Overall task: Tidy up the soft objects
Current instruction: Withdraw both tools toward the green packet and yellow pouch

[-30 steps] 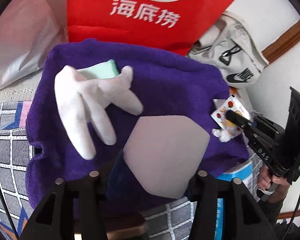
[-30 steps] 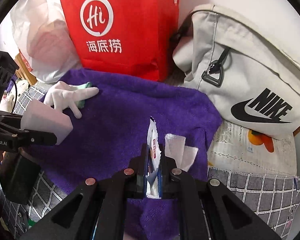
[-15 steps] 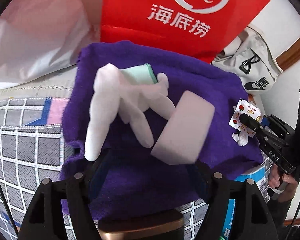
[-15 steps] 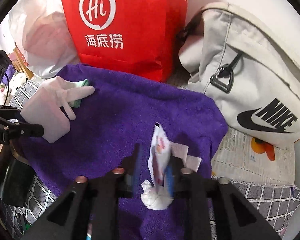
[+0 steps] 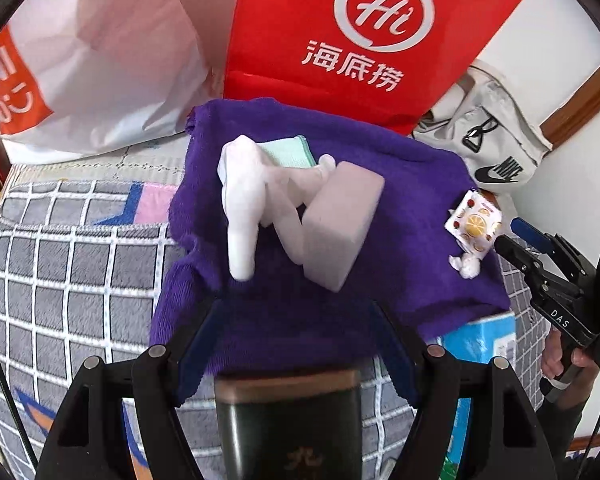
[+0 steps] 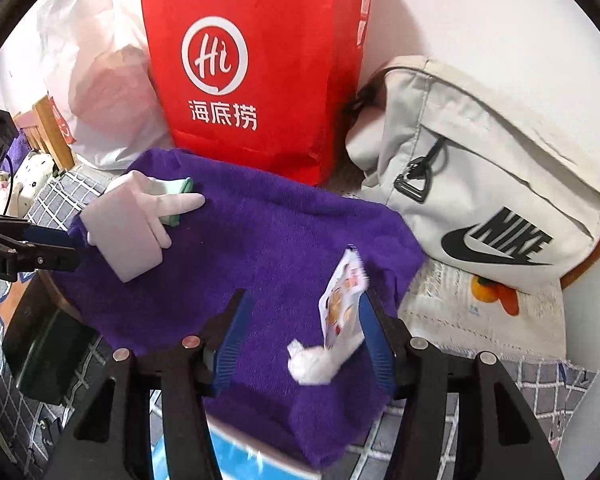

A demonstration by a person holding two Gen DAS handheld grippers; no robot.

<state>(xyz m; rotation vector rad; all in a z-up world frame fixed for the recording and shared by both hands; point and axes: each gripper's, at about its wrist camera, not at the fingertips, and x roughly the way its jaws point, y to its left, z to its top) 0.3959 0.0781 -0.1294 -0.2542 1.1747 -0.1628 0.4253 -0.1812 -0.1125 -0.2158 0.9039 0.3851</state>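
Note:
A purple towel (image 5: 400, 216) (image 6: 268, 248) is spread over boxes. On it lie a white rubber glove (image 5: 244, 216) (image 6: 156, 200) with a green cuff, a pale pink sponge block (image 5: 340, 224) (image 6: 124, 236) and a fruit-print wet-wipe packet (image 5: 474, 226) (image 6: 342, 308) with a white tissue wad (image 6: 312, 364). My left gripper (image 5: 296, 316) is open and empty, just short of the sponge. My right gripper (image 6: 304, 320) is open; the packet leans against its right finger (image 6: 374, 332).
A red Haidilao paper bag (image 5: 364, 40) (image 6: 252, 68) and a white plastic bag (image 5: 92, 52) stand behind the towel. A beige Nike bag (image 6: 480, 184) sits at the right. A dark tin (image 5: 288, 420) and a blue box (image 5: 480, 340) lie under the towel's front edge, on a grey checked blanket (image 5: 68, 264).
My left gripper opened, let go of the sponge and drew back. My right gripper opened and released the packet, which now rests on the towel.

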